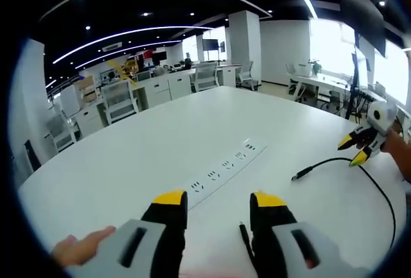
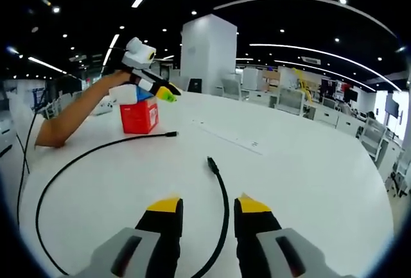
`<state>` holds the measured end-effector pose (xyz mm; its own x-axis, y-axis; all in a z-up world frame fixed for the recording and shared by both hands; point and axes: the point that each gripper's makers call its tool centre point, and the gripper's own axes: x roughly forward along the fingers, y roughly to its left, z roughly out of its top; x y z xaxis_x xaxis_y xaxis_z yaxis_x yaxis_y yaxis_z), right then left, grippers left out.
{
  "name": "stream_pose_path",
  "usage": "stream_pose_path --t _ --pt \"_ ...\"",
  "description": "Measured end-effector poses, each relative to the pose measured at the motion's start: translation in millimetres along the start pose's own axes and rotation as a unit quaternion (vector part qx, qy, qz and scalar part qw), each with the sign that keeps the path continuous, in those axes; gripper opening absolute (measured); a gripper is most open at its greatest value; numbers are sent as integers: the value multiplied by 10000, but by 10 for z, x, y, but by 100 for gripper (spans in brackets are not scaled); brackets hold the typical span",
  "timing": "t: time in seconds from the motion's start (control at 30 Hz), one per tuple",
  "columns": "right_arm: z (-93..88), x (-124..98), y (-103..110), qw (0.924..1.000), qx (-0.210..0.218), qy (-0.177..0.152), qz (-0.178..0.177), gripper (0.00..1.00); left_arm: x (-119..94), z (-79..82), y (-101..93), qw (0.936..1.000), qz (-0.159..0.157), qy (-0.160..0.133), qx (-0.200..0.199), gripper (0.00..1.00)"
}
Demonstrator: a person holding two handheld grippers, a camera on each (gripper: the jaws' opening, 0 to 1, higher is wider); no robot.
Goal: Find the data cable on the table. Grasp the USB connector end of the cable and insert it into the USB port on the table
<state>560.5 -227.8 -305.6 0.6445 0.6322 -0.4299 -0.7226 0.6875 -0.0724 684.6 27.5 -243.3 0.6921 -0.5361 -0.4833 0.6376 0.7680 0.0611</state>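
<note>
A black data cable (image 2: 70, 162) loops over the white table (image 2: 308, 175). One plug end (image 2: 210, 160) lies just ahead of my right gripper (image 2: 205, 206), which is open; the cable runs back between its jaws without touching them. The other end (image 2: 172, 134) points at a red box. In the left gripper view a connector end (image 1: 302, 175) lies right of the socket strip (image 1: 225, 165) set in the table. My left gripper (image 1: 219, 199) is open and holds nothing; a short black cable end (image 1: 243, 232) lies by its right jaw. The right gripper (image 1: 354, 149) hovers over the cable at the far right.
A red box (image 2: 139, 116) with a white object on top stands at the table's left; the left gripper (image 2: 164, 93) is held above it by a person's arm (image 2: 77, 114). A hand (image 1: 80, 249) rests near the table edge. Office desks and chairs (image 1: 119, 98) stand beyond.
</note>
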Motion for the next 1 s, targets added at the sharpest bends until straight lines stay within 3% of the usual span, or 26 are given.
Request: stream_pose_path --t 0.3,0.43,0.57,0.7,0.8,1.0 --pt "-6 -71 -46 10000 23 22 -80 35 -21 -15 -37 10000 1 -22 5 39" --pt "-47 -287 47 9997 88 104 -206 35 -30 -31 -56 10000 2 -9 2 39" --pt "-208 -744 297 9981 -88 347 -503 37 -36 -37 -66 10000 4 -12 5 39" --pt "-415 -1136 485 9953 25 560 -791 37 -44 -48 -81 10000 5 -5 10 39" --pt "-438 -1283 585 9951 -32 542 -821 37 -48 -56 -92 10000 3 -3 9 39" --pt "-393 -1338 548 9949 72 318 -951 36 -29 -39 -73 10000 3 -13 8 39"
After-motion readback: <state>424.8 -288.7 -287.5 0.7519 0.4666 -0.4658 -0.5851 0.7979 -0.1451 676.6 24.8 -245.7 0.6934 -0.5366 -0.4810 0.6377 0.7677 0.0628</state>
